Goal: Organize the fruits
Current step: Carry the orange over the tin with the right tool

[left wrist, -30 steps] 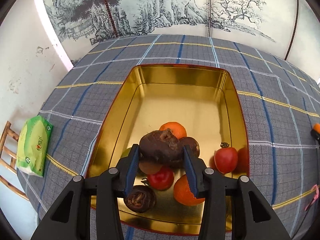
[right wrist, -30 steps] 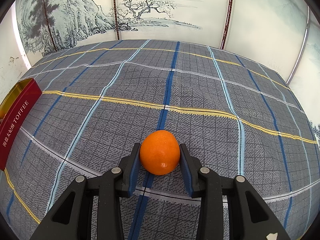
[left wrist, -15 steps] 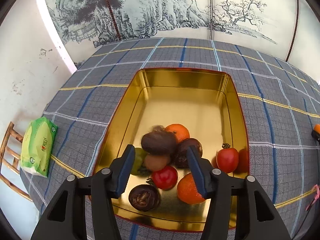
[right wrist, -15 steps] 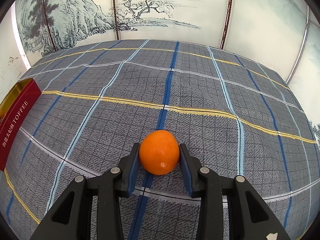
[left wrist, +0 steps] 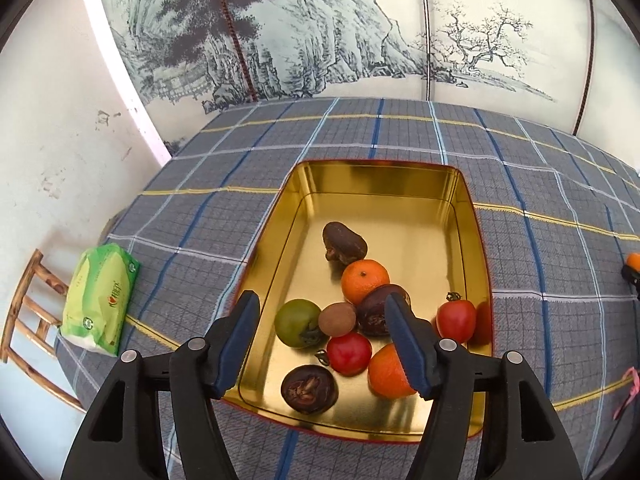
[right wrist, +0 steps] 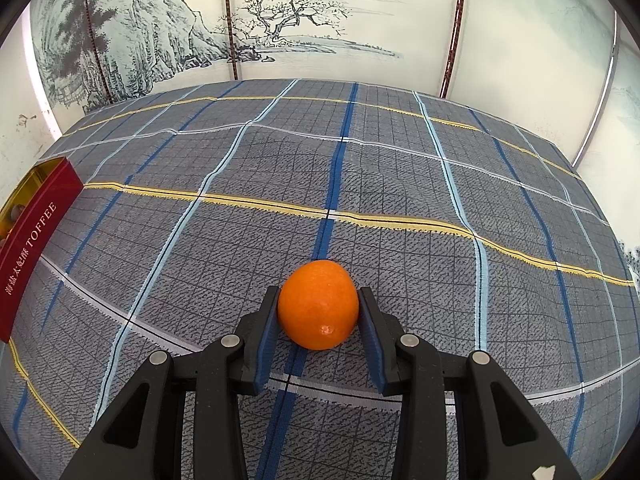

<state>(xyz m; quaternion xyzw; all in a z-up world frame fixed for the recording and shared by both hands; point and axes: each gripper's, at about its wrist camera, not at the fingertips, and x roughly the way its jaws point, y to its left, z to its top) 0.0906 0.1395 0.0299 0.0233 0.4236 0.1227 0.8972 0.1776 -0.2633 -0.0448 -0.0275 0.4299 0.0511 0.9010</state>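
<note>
1. Below and ahead of the left hand-held gripper (left wrist: 322,340), left wrist view: gold tin (left wrist: 464,200) on the plaid-covered desk (left wrist: 200,216), holding nine fruits. Just ahead of the fingertips: green fruit (left wrist: 298,328), small brown fruit (left wrist: 337,319), red tomato (left wrist: 349,353). Farther ahead: dark elongated fruit (left wrist: 344,242), orange (left wrist: 365,282). Jaws have just been opening; nothing gripped, released and clear above the pile. Judged: this deposit is done.

2. Left of that gripper: green tissue pack (left wrist: 100,300), not fruit, apart from the tin.

3. Between the fingers of the right hand-held gripper (right wrist: 319,322), right wrist view: tangerine (right wrist: 318,310), clenched by both pads, low over the desk. The tin's red side shows far left. Judged: this fruit remains to be carried there; no other loose fruit visible.
</note>
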